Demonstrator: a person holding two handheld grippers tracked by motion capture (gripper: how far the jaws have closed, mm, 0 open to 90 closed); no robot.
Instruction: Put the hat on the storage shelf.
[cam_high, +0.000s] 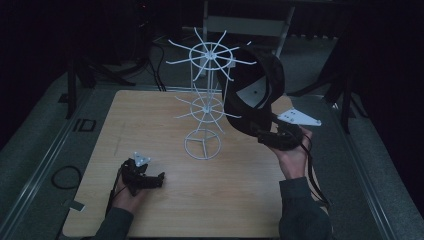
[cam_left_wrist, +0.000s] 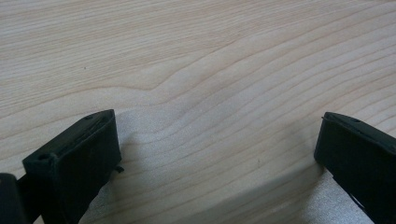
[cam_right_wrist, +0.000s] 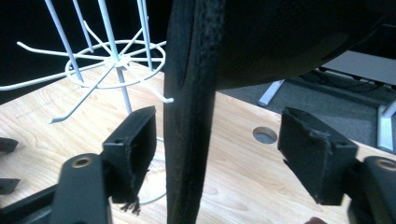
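Light wood-grain tabletop (cam_high: 240, 200), white wire rotating hook stand (cam_high: 205, 100) standing upright around the middle, a bit toward 12 o'clock.

Left gripper (cam_high: 156, 179) down at about 7 o'clock, lying low on the tabletop. Fingers (cam_left_wrist: 77, 156) spread wide in the left gripper view, nothing between them but bare wood, holding nothing. Whether the tips actually touch the wood: can't tell.

Right gripper (cam_high: 266, 136) raised off the tabletop at roughly 3 o'clock, just beside the stand, grey three-cornered plate on top. Black baseball cap (cam_high: 255, 95) up in front of it, hanging against the stand's right side, crown level with the upper ring of hooks, brim edge pointing down toward the gripper. One hook tip poking out right beside the cap in the right gripper view.

Right gripper view: fingers (cam_right_wrist: 135, 140) parted wide, with the cap's dark stitched brim edge (cam_right_wrist: 189, 140) running down through the gap. Brim sits close to the left-hand finger, well apart from the other one. Not clamped. Can't tell if that near finger actually touches the fabric.

Round hole (cam_right_wrist: 265, 135) in the tabletop beyond the fingers.
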